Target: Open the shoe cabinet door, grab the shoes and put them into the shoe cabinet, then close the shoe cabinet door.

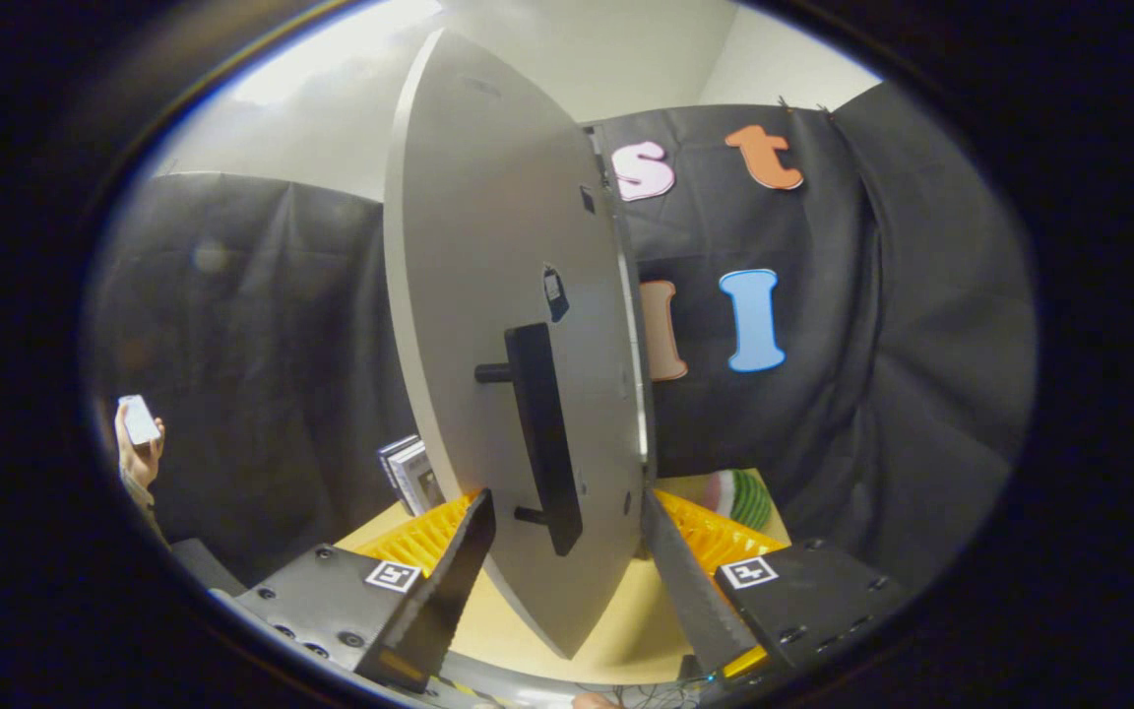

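Between the fingers of the gripper (567, 522), at the frame's centre, stands the grey cabinet door (488, 295), swung open and seen nearly edge-on. Its dark handle (542, 433) sits just ahead of the fingertips. The fingers are spread wide, one on each side of the door, and I cannot tell whether they touch it. At lower left a hand (139, 448) holds a phone (138, 419). Beyond the door, a yellow ribbed thing (715, 537) lies on the pale table (626, 630).
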`<state>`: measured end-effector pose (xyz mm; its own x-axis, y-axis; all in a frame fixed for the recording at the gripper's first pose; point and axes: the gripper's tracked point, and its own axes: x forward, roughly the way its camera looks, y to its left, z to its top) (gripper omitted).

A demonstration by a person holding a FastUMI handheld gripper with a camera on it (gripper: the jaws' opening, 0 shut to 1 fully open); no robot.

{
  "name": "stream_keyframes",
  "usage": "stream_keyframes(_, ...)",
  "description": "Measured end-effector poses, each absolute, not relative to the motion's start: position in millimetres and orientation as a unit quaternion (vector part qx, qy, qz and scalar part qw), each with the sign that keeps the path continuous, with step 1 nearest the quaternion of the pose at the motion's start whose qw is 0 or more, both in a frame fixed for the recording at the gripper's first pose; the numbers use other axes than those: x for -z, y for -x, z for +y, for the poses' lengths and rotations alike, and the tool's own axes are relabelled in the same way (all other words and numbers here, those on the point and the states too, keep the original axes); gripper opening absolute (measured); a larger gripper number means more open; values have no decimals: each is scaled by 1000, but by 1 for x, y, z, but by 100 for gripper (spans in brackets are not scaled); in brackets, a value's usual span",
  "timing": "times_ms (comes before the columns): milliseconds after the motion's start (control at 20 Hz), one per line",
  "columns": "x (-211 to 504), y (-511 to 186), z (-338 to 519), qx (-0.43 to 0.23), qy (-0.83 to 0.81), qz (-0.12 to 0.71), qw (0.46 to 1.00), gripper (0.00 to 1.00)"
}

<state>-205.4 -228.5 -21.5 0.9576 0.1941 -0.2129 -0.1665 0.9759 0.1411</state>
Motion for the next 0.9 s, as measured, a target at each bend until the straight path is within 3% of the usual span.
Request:
stream_keyframes(400, 30, 174, -161, -136, -71, 118, 981, 95)
stream_keyframes(900, 37, 123, -105, -140, -98, 111, 979, 95)
